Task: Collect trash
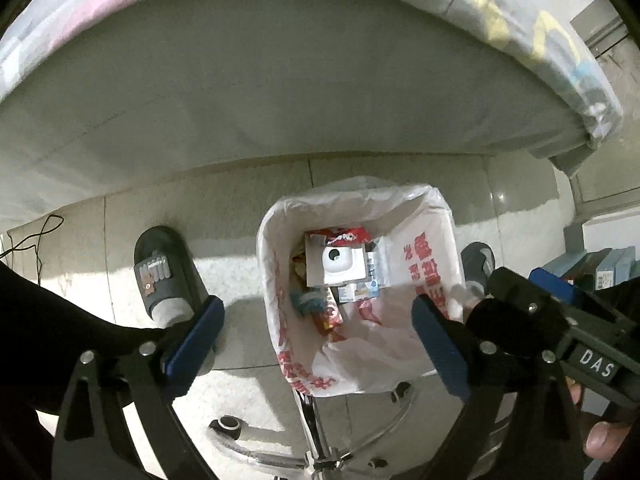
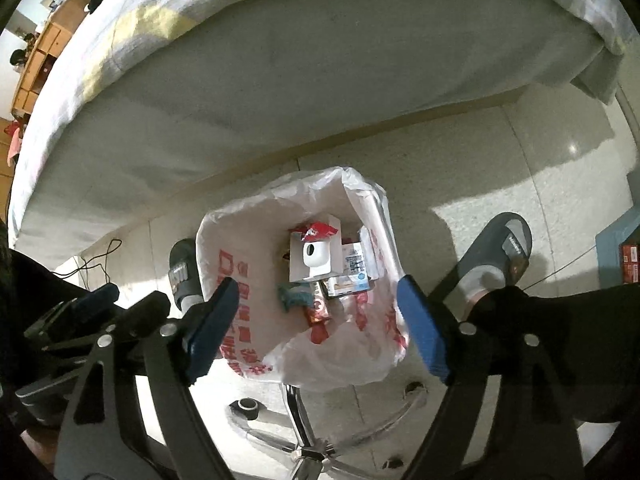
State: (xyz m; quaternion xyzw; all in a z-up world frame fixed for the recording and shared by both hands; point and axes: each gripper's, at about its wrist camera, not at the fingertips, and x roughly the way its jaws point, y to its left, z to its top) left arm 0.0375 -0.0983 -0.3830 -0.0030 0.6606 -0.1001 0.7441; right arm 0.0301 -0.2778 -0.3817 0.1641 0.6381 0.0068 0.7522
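my left gripper (image 1: 318,326) hangs spread wide and empty over the trash bin (image 1: 450,216), and my right gripper (image 2: 318,312) is just as wide and empty over it. inside the bin's white bag (image 1: 360,364) lie a white camera box (image 1: 336,264), small cartons and a red wrapper (image 1: 342,235). the bin stands on the tiled floor (image 1: 224,196) between my slippers (image 1: 168,272), beside the bed (image 1: 280,92), above a chair base (image 1: 320,452)

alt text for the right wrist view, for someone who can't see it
The open right tool hangs empty above a trash bin lined with a white plastic bag printed in red, already holding boxes and wrappers. The bin stands on a tiled floor beside a bed, between two slippered feet.
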